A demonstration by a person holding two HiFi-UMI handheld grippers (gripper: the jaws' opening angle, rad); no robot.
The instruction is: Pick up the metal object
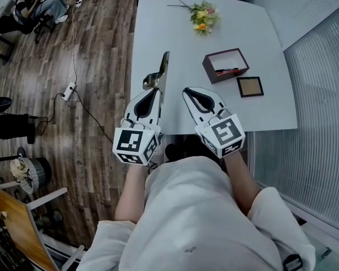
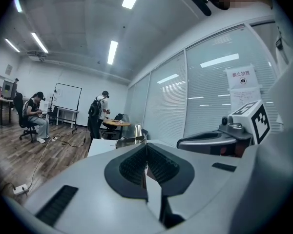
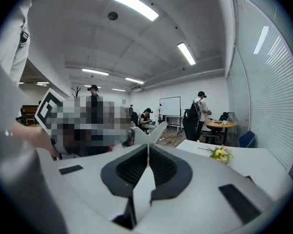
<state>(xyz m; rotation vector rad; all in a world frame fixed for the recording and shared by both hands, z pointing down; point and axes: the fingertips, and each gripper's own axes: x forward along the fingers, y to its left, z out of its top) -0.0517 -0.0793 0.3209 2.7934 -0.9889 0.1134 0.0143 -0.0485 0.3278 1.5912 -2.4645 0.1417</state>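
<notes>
The left gripper clamps the metal object at the table edge; the right gripper beside it is closed, empty. A maroon box and flowers lie beyond.

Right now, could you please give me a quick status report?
Both shut: left gripper, right gripper empty. The metal object lies on table at left gripper tip, grip unconfirmed. Nothing in the way.

Long shiny metal object stretches along table's left edge.
</notes>
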